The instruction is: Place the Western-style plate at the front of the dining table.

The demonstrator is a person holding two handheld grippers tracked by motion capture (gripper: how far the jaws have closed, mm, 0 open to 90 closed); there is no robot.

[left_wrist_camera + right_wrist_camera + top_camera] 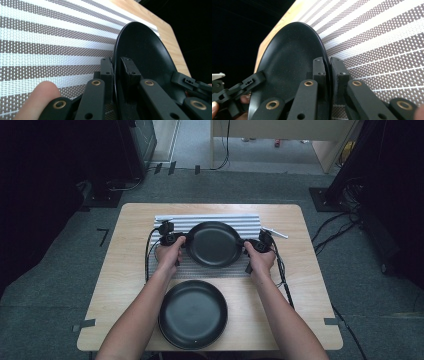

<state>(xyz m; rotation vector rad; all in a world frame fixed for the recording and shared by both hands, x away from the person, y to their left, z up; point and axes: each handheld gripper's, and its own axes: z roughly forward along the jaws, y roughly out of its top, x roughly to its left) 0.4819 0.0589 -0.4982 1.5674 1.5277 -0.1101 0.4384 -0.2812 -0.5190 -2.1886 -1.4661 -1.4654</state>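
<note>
The held black plate looks like smooth plastic or glazed ware with a faintly speckled, satin sheen. Under it, the striped placemat is coarse woven mesh, matt. The table around the placemat is pale, smooth wood-grain. The grippers' jaws are matt black plastic with brass-coloured rivets.

Both forearms were bare, with no sleeves in view. Each hand carried a matte black gripper: the left gripper and the right gripper. Each had two flat black linkage arms pinned by brass-ringed rivets, ending in blocky black pads fixed with small recessed screws. A black cable trailed back from the right gripper's rear, another looped behind the left.
</note>
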